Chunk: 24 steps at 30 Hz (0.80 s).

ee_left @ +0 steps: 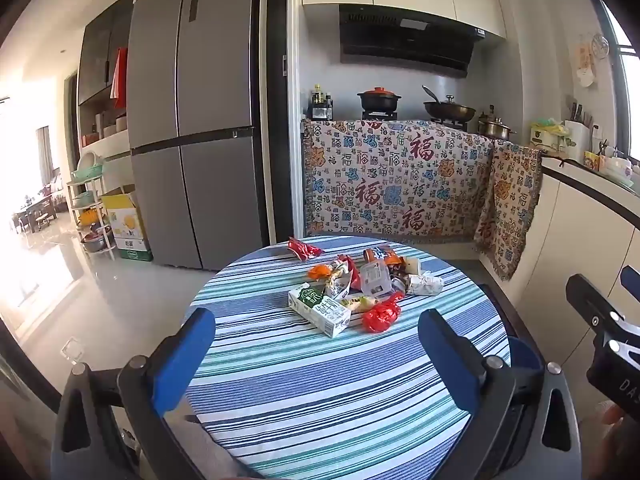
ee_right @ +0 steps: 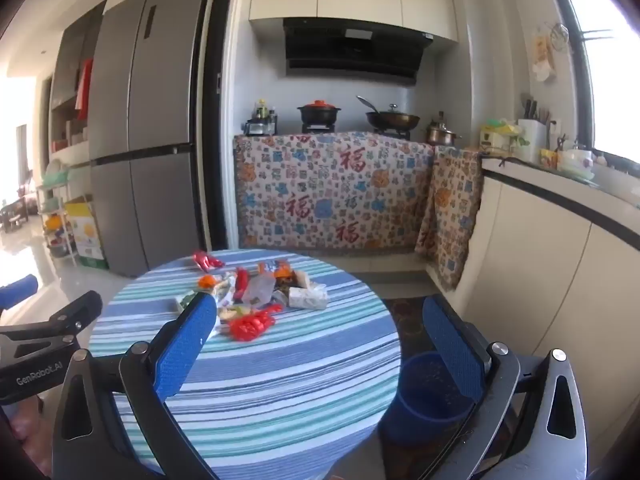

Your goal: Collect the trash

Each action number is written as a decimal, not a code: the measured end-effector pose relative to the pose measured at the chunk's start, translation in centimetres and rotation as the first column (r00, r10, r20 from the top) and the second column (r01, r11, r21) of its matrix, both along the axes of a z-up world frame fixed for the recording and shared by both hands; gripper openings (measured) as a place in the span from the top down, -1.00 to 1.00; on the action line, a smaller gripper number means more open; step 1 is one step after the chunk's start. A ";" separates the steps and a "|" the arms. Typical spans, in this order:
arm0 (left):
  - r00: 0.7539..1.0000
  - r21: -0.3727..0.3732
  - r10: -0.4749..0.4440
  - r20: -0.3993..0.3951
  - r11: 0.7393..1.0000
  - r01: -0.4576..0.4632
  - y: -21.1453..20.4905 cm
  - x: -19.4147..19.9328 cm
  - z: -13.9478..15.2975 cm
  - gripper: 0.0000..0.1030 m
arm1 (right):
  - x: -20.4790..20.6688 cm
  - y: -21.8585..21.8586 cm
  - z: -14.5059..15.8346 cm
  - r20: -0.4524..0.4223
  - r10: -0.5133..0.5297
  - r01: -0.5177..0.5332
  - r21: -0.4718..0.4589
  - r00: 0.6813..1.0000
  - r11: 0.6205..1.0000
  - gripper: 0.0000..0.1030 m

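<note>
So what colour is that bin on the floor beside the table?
Blue. The bin shows best in the right wrist view, standing on the floor right of the round table.

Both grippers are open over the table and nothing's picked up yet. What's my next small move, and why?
Probably ease the left gripper forward onto the green milk carton. It is the nearest piece of the trash pile, roughly centred between the open fingers, and the blue bin waits on the floor beside the table.

The right gripper (ee_right: 320, 344) hangs with jaws wide apart above a round striped table (ee_right: 280, 380). A trash pile (ee_right: 256, 292) lies on the far part of the table. A blue bin (ee_right: 424, 392) stands beside the table, on the floor.
</note>
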<state>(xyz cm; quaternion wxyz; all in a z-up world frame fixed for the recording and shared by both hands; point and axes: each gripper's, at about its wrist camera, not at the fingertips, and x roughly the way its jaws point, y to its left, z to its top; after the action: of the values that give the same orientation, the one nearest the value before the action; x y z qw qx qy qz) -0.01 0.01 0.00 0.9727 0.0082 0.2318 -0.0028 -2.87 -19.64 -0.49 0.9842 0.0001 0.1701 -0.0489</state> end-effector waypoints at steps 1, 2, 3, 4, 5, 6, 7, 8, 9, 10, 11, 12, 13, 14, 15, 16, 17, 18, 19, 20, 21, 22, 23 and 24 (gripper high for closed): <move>1.000 -0.003 0.001 0.002 1.000 -0.001 0.0 0.0 0.0 -1.00 | 0.0 0.1 0.0 0.001 0.000 0.000 -0.002 1.000 1.000 -0.99; 1.000 -0.006 0.001 0.001 1.000 -0.001 0.0 0.0 0.0 -1.00 | 0.0 0.1 -0.1 0.001 0.000 0.000 0.007 1.000 1.000 -0.99; 1.000 -0.010 0.001 0.002 1.000 -0.001 0.1 0.0 0.0 -1.00 | 0.1 0.1 -0.1 0.001 0.001 -0.001 0.003 1.000 1.000 -0.99; 1.000 -0.004 0.002 -0.003 1.000 -0.002 0.0 0.0 0.0 -1.00 | 0.1 0.1 -0.1 0.000 0.002 -0.002 0.004 1.000 1.000 -0.99; 1.000 -0.005 0.002 -0.003 1.000 -0.002 0.0 0.0 0.0 -1.00 | 0.1 0.1 -0.1 -0.001 0.003 -0.003 0.004 1.000 1.000 -0.99; 1.000 -0.005 0.003 -0.002 1.000 -0.003 0.0 0.0 0.1 -1.00 | 0.1 0.1 -0.2 -0.001 0.004 -0.004 0.003 1.000 1.000 -0.99; 1.000 -0.006 0.002 -0.004 1.000 -0.002 0.1 0.0 0.1 -1.00 | 0.1 0.2 -0.2 -0.001 0.004 -0.004 0.000 1.000 1.000 -0.99; 1.000 -0.006 0.002 -0.004 1.000 -0.002 0.1 0.0 0.1 -1.00 | 0.1 0.1 -0.2 -0.001 0.005 -0.005 0.001 1.000 1.000 -0.99; 1.000 -0.007 0.003 -0.005 1.000 -0.003 0.1 0.0 0.1 -1.00 | 0.0 0.0 -0.3 0.000 0.005 -0.005 0.001 1.000 1.000 -0.99; 1.000 -0.007 0.003 -0.004 1.000 -0.003 0.1 0.0 0.1 -1.00 | 0.0 -0.2 -0.3 0.000 0.004 -0.004 0.001 1.000 1.000 -0.99; 1.000 -0.006 0.003 -0.004 1.000 -0.004 0.1 0.0 0.1 -1.00 | 0.2 -0.1 -0.4 0.000 0.002 -0.002 -0.005 1.000 1.000 -0.99; 1.000 -0.006 0.003 -0.006 1.000 -0.003 0.1 0.1 0.0 -1.00 | 0.4 -0.1 -0.4 0.000 0.002 -0.002 -0.006 1.000 1.000 -0.99; 1.000 -0.006 0.003 -0.006 1.000 -0.003 0.3 0.3 -0.5 -1.00 | 0.4 -0.3 -0.4 0.001 0.002 -0.002 -0.005 1.000 1.000 -0.99; 1.000 -0.007 0.002 -0.007 1.000 -0.002 0.4 0.3 -0.6 -1.00 | 0.6 0.1 -0.5 0.001 0.002 -0.002 -0.008 1.000 1.000 -0.99; 1.000 -0.008 0.001 -0.008 1.000 -0.001 0.4 0.3 -0.6 -1.00 | 0.5 0.1 -0.4 0.000 0.001 -0.001 -0.009 1.000 1.000 -0.99; 1.000 -0.008 0.000 -0.008 1.000 -0.001 0.3 0.0 -0.7 -1.00 | 0.4 0.2 -0.5 0.000 0.002 -0.002 -0.011 1.000 1.000 -0.99; 1.000 -0.006 0.000 -0.009 1.000 0.000 0.2 0.0 -0.9 -1.00 | 0.4 0.2 -0.6 0.002 0.002 -0.002 -0.011 1.000 1.000 -0.99; 1.000 -0.005 0.001 -0.009 1.000 -0.001 -0.1 0.0 -1.0 -1.00 | 0.4 0.2 -0.7 0.001 0.003 -0.003 -0.010 1.000 1.000 -0.99; 1.000 -0.004 0.000 -0.009 1.000 0.000 -0.2 0.0 -1.0 -1.00 | 0.2 0.4 -0.6 0.003 0.002 -0.002 -0.010 1.000 1.000 -0.99; 1.000 -0.005 0.001 -0.010 1.000 -0.001 -0.2 0.1 -1.1 -1.00 | 0.2 0.4 -0.6 0.002 0.001 -0.001 -0.011 1.000 1.000 -0.99; 1.000 -0.006 0.001 -0.011 1.000 -0.001 -0.2 0.1 -1.1 -1.00 | 0.3 0.4 -0.6 0.001 0.002 -0.002 -0.012 1.000 1.000 -0.99; 1.000 -0.006 0.001 -0.011 1.000 -0.001 -0.2 0.1 -1.1 -1.00 | 0.3 0.4 -0.7 0.001 0.002 -0.002 -0.012 1.000 1.000 -0.99; 1.000 -0.006 0.001 -0.012 1.000 -0.001 -0.2 0.1 -1.1 -1.00 | 0.3 0.4 -0.7 0.001 0.002 -0.002 -0.012 1.000 1.000 -0.99; 1.000 -0.005 0.001 -0.012 1.000 -0.001 -0.2 0.1 -1.1 -1.00 | 0.3 0.4 -0.5 -0.001 0.002 -0.002 -0.013 1.000 1.000 -0.99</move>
<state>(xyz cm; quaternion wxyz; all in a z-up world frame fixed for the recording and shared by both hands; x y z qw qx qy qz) 0.13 -0.19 -1.09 0.9713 0.0055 0.2378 -0.0030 -2.60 -19.19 -0.98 0.9842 -0.0065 0.1703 -0.0489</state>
